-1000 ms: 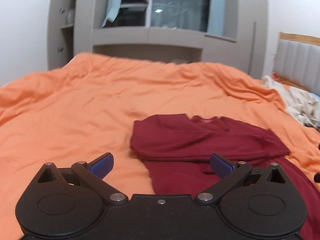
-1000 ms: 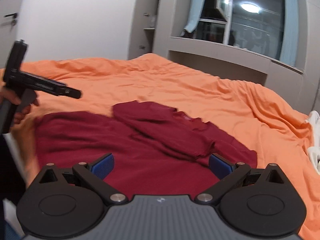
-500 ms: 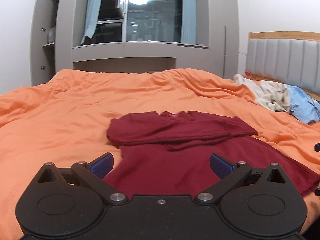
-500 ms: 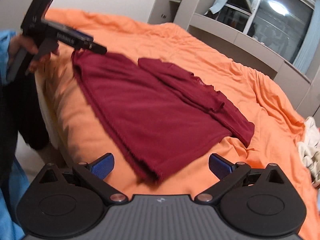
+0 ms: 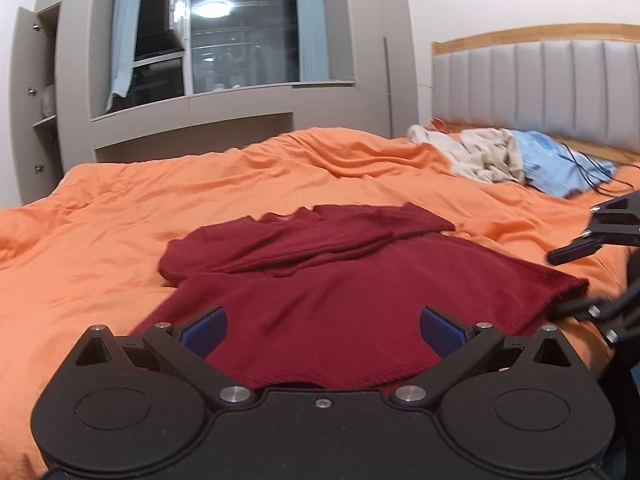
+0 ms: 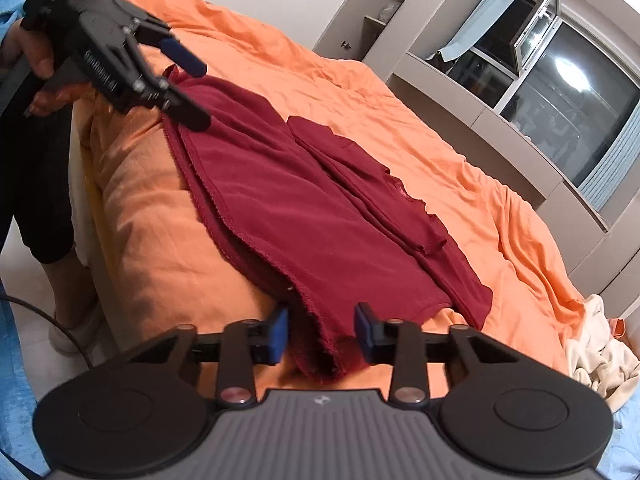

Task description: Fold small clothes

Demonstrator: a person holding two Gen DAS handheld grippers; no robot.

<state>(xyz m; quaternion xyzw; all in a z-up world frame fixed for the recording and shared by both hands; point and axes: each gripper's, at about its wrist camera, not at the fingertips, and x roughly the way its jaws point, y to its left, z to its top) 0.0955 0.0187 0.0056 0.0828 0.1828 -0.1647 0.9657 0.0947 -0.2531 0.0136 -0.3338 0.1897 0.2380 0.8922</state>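
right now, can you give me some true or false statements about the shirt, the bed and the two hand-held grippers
1. The dark red shirt lies on an orange bedcover. True.
2. The left hand-held gripper is shut. False: its jaws are wide open.
3. A shirt hem corner sits between the closing jaws of the right hand-held gripper. True.
4. The shirt is blue. False: dark red.
5. A pile of clothes lies near the headboard. True.

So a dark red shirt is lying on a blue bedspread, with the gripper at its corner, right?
Not quite: the bedspread is orange, not blue, as the right wrist view shows. The dark red shirt does lie on it, its corner between the right gripper pads.
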